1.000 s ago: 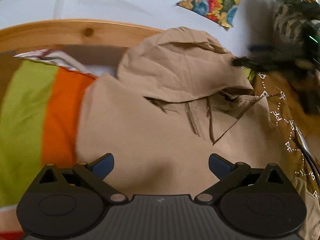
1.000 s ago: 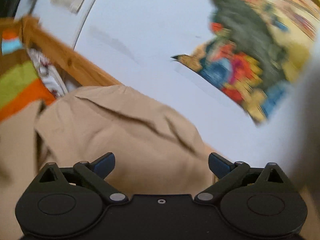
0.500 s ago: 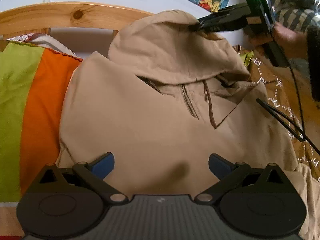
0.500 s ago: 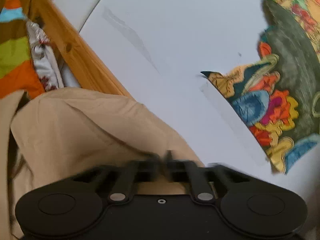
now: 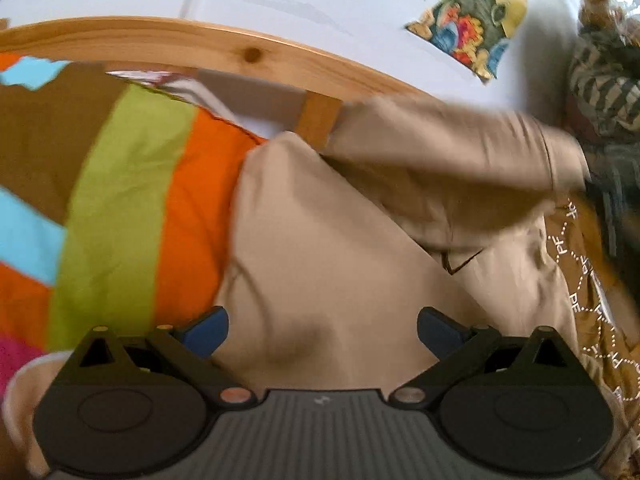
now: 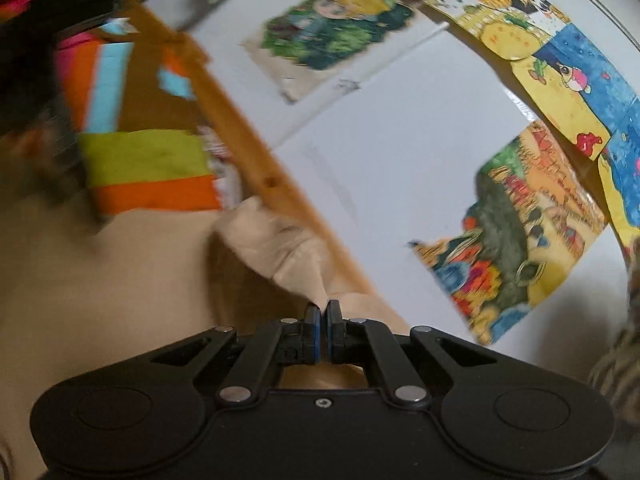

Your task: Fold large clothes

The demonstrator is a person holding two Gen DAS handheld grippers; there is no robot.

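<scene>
The left claw [image 5: 322, 330] hangs released, its blue-tipped fingers spread wide over the tan hooded jacket [image 5: 340, 264], which lies ahead of and beneath it on a striped bedcover [image 5: 120, 200]. The right claw [image 6: 322, 320] is clenched on a pinch of the jacket's hood [image 6: 280, 252], drawn up just ahead of its tips. Beyond both claws runs a wooden bed rail [image 5: 224, 46], with pictures [image 6: 532, 236] on the white wall behind.
</scene>
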